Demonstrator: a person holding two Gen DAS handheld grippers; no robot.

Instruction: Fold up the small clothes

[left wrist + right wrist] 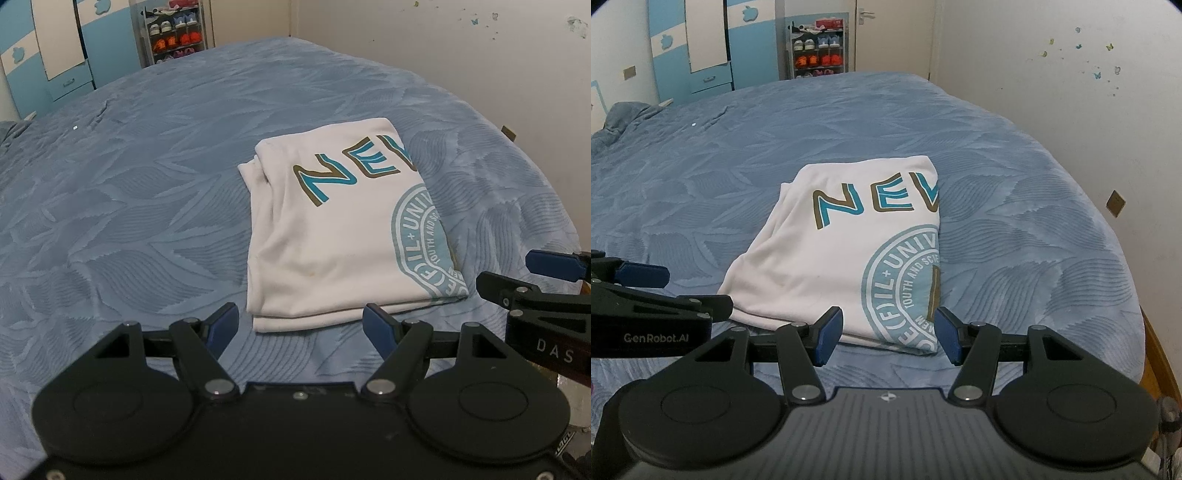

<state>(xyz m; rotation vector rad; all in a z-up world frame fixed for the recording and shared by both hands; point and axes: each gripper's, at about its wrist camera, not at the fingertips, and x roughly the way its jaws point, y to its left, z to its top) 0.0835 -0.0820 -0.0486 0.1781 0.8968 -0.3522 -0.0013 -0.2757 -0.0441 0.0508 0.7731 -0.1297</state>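
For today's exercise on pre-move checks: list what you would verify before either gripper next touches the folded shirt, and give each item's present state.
1. Left gripper open, empty: ok.
2. Right gripper open, empty: ok.
3. Shirt lies flat on the bed: ok.
4. Shirt's near edge faces both grippers, nothing between: ok.
5. Layers aligned: not ok, a fold sticks out at the far left corner.
6. Underside smooth: cannot tell.

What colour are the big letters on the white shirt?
Teal with brown outlines, on the folded shirt; the right wrist view shows them best.
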